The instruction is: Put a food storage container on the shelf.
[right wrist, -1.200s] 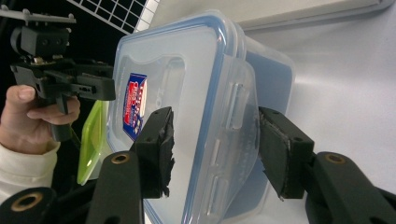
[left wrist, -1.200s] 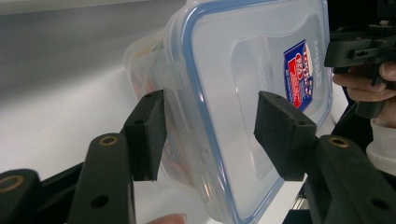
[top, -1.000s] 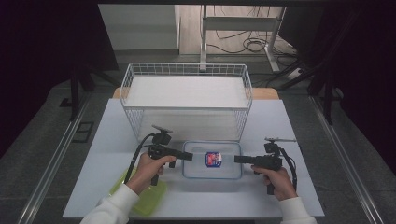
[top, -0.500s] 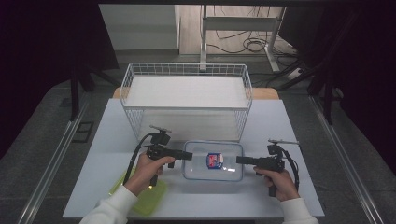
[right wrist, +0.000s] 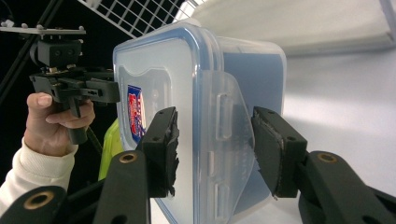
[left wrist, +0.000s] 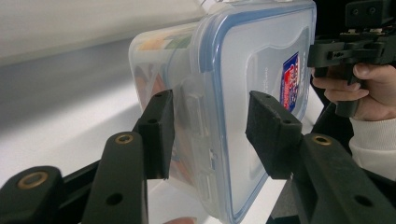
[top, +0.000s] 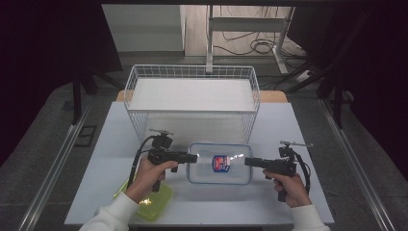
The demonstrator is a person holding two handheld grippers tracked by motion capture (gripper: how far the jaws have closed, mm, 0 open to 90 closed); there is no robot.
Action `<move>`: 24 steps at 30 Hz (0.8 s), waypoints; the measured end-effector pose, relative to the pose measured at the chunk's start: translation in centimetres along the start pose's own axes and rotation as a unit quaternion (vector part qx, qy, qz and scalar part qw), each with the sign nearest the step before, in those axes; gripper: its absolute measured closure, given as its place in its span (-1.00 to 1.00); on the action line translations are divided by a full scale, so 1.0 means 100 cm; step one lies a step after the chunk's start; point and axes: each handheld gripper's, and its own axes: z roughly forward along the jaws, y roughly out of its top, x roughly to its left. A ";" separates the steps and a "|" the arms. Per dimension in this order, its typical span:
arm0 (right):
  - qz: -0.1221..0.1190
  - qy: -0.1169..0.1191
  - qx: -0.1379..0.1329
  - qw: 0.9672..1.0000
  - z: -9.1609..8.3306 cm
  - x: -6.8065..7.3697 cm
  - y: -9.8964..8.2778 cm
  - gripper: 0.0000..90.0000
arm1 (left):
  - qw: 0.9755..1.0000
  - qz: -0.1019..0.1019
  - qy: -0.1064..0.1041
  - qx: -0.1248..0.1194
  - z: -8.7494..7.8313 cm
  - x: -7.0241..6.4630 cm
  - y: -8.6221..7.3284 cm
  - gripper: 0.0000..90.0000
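A clear plastic box point(top: 219, 163) with a blue-rimmed lid and a red-and-blue sticker stands on the white table point(top: 298, 134). At its left end is my left gripper point(top: 192, 157), turned on its side. In the left gripper view its jaws point(left wrist: 210, 135) hold the end latch point(left wrist: 194, 116), one pad on the lid point(left wrist: 252, 60) and one under the flap. My right gripper point(top: 248, 161) is at the box's right end. In the right gripper view it point(right wrist: 215, 149) squeezes the flared latch flap point(right wrist: 231, 126) against the lid point(right wrist: 159, 70).
A white wire basket point(top: 192, 71) stands just behind the box. A yellow-green plastic piece point(top: 154, 204) lies under the left forearm near the table's front edge. Bare table lies to the right of the right hand.
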 end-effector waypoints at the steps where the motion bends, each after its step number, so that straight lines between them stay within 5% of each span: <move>1: 0.000 0.000 0.000 1.000 0.000 0.000 0.000 0.15 | 1.000 0.000 0.001 -0.003 -0.003 -0.001 0.000 0.18; 24: -0.083 0.003 -0.020 0.996 0.002 0.063 0.043 0.15 | 0.997 0.042 0.009 -0.064 -0.064 -0.020 0.022 0.19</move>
